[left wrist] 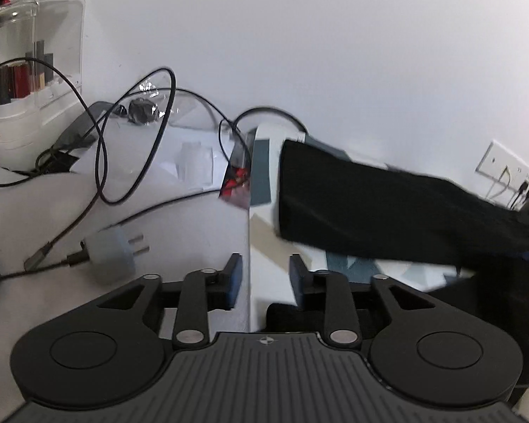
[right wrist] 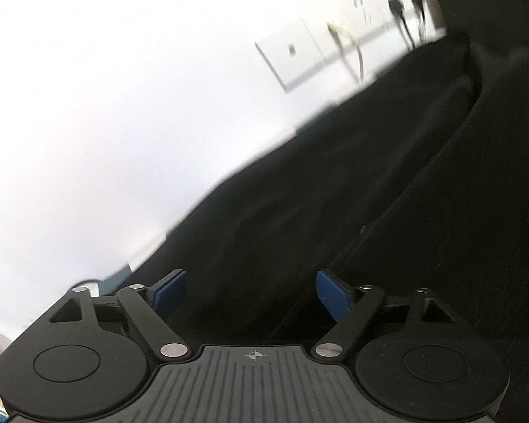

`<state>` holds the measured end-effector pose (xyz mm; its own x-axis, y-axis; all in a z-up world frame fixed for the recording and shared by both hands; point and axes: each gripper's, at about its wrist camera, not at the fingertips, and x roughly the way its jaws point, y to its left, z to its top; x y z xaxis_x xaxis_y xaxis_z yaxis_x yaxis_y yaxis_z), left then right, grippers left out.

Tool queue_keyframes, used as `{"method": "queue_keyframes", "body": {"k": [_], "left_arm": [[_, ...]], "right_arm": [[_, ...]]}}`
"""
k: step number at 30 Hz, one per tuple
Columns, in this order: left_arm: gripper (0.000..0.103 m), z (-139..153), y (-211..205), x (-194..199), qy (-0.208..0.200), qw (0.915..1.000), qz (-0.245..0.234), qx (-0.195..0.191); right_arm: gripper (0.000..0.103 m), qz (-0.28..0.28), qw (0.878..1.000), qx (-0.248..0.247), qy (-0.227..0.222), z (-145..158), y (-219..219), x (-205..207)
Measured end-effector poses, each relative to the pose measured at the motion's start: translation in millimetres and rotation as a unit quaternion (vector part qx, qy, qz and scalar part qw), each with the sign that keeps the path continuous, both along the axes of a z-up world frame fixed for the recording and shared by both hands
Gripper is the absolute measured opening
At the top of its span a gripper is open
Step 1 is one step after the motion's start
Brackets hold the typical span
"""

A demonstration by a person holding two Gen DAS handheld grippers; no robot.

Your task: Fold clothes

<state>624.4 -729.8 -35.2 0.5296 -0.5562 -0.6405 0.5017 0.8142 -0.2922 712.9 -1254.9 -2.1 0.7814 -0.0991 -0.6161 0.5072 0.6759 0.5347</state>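
Ur left tongs (left wrist: 266,275) & right tongs (right wrist: 251,294) both sit apart, gripping nothing; floppy black cloth garment (right wrist: 388,194) sprawls ahead of the right, prob for reach.

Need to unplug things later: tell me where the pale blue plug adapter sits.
In the left wrist view the pale blue plug adapter lies on the white table, lower left, just left of the left tool, with black cables looped behind it.

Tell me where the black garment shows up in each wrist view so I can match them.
Left wrist: the black garment stretches across the right half, above and right of the left gripper.
Right wrist: it fills the right and lower centre, running between the open fingers of the right gripper.
Shared landmark: the wall socket with plugged-in cables.
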Motion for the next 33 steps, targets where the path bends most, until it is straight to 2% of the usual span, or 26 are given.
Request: {"method": "queue_keyframes", "body": {"k": [2, 3, 9, 12, 15, 19, 22, 26, 30, 33], "left_arm": [[0.061, 5, -6, -6, -0.006, 0.9998, -0.018, -0.001], [0.064, 7, -9, -9, -0.008, 0.9996, -0.027, -0.002], [0.064, 20, -30, -31, -0.017, 0.9963, -0.083, -0.01], [0.071, 12, -51, -56, 0.018, 0.9917, -0.123, -0.033], [0.072, 2, -70, -76, 0.056, 0.9886, -0.133, -0.043], [0.072, -11, -95, -99, 0.093, 0.9887, -0.113, -0.033], [0.075, -19, -116, -116, 0.108, 0.9901, -0.088, -0.014], [0.075, -27, -148, -142, 0.119, 0.9924, -0.018, 0.023], [0.076, -37, -189, -163, 0.126, 0.9868, 0.079, 0.064], [0.076, -33, -230, -176, 0.11, 0.9835, 0.103, 0.1]], "right_arm": [[0.083, -0.018, 1.0, -0.003, -0.004, 12, -5, -18], [0.083, -0.031, 0.999, -0.002, -0.005, 17, -9, -29], [0.083, -0.13, 0.991, 0.008, 0.018, 33, -47, -112], [0.083, -0.188, 0.981, 0.01, 0.048, 37, -77, -163], [0.083, -0.23, 0.971, 0.004, 0.065, 36, -97, -208], [0.083, -0.251, 0.966, 0.006, 0.064, 34, -131, -259], [0.083, -0.242, 0.968, 0.019, 0.055, 22, -162, -276], [0.081, -0.21, 0.976, 0.033, 0.054, 1, -218, -251], [0.081, -0.184, 0.981, 0.029, 0.055, -28, -290, -258], [0.079, -0.196, 0.978, 0.018, 0.073, -50, -344, -257]]}}
